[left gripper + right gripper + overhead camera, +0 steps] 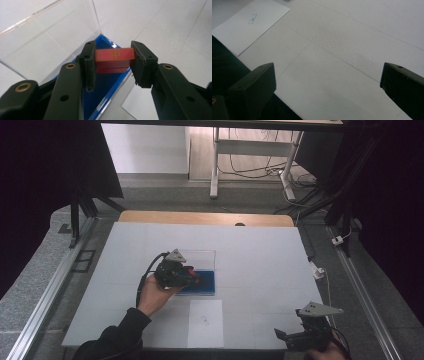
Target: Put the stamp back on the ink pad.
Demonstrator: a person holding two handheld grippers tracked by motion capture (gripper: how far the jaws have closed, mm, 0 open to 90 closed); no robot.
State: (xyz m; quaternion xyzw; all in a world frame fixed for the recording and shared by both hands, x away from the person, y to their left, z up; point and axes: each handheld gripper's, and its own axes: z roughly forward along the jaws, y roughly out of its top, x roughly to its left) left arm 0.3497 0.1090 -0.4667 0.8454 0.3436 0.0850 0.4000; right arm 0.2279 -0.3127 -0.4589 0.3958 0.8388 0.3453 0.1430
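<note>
My left gripper (113, 58) is shut on a small red block (115, 55) with a gold mark on its face, pinched between both pads. It hangs over the blue tray (105, 85) of a box whose clear lid (47, 35) stands open behind. From above, the left gripper (192, 276) sits at the box's left end, over the blue tray (206, 285), with the clear lid (202, 260) behind it. My right gripper (328, 82) stands open over bare white table, jaws far apart and nothing between them. The high view shows the right gripper (287, 337) at the front right edge.
A white sheet of paper (205, 322) with a small printed mark lies near the front edge, also visible in the right gripper view as the paper (249, 23). The white table cover (260, 265) spreads around the box. Metal rails (45, 290) flank the table.
</note>
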